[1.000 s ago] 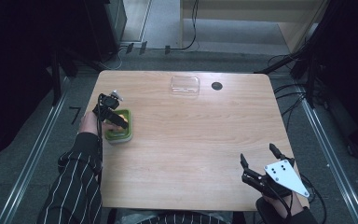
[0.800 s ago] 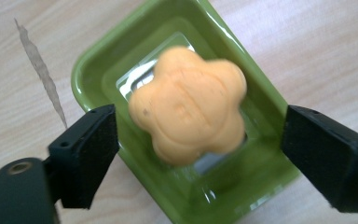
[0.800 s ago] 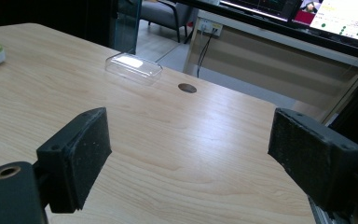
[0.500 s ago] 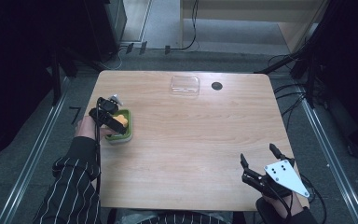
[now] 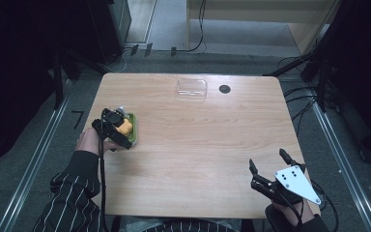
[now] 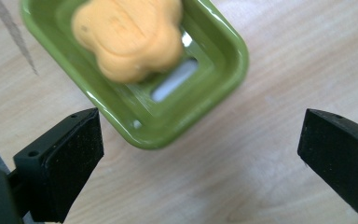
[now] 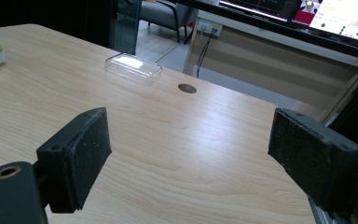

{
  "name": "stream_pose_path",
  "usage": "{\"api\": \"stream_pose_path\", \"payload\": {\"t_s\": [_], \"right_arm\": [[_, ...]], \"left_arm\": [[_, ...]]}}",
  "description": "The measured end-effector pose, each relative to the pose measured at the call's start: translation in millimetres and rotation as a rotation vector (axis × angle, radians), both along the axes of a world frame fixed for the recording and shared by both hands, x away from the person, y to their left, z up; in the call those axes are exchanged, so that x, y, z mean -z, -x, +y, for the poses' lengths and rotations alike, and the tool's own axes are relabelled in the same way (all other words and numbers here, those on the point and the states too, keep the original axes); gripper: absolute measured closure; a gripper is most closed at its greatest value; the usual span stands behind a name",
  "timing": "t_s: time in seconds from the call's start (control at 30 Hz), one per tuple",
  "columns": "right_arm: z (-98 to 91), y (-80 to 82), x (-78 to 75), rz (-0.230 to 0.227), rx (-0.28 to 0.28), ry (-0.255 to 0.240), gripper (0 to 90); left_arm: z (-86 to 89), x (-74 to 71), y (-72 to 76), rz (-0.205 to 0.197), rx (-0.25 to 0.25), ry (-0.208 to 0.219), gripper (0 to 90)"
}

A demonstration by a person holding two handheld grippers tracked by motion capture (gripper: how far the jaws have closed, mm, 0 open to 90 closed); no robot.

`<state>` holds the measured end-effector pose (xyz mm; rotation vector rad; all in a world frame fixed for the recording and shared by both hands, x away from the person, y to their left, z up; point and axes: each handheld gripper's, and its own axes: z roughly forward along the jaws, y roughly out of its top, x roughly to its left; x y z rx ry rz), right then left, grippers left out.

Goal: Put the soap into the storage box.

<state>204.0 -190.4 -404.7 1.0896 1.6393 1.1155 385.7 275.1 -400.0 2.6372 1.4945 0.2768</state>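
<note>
A green soap dish [image 5: 134, 129] sits near the table's left edge with an orange flower-shaped soap [image 5: 124, 126] lying in it. My left gripper [image 5: 115, 131] hovers just on the near side of it, pointing down. Its jaws have just been opening. In the left gripper view they stand wide apart over bare wood, with the dish [image 6: 223, 70] and soap [image 6: 130, 37] beyond the left gripper [image 6: 200, 154] and nothing between the pads. My right gripper [image 5: 266, 158] rests open at the near right corner, and the right gripper [image 7: 191, 154] is empty.
A clear plastic lid [image 5: 192, 89] lies at the far middle of the wooden table [image 5: 198, 145], beside a small dark hole [image 5: 224, 89]. The right gripper view shows the lid [image 7: 134, 69] and the hole [image 7: 187, 88] ahead. A cable trails from the left gripper along the striped sleeve.
The left hand has drawn back toward the near side and risen a little from the dish, jaws spreading. The orange soap now lies uncovered in the dish. The right gripper has stayed put.
</note>
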Motion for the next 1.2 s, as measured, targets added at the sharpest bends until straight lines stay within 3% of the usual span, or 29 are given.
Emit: {"api": "stream_pose_path", "payload": {"t_s": [0.67, 0.8, 1.2], "right_arm": [[-0.1, 0.2, 0.0, 0.002, -0.002, -0.001, 13.3], [-0.1, 0.2, -0.1, 0.0, -0.002, 0.0, 13.3], [-0.5, 0.6, 0.0, 0.0, -0.001, -0.001, 13.3]], "left_arm": [[-4.1, 13.0, 37.5, 0.039, 0.036, -0.03, 0.0], [-7.4, 19.9, 45.6, 0.075, 0.059, -0.049, 0.0], [-10.4, 32.3, 67.5, 0.118, 0.089, -0.066, 0.0]]}}
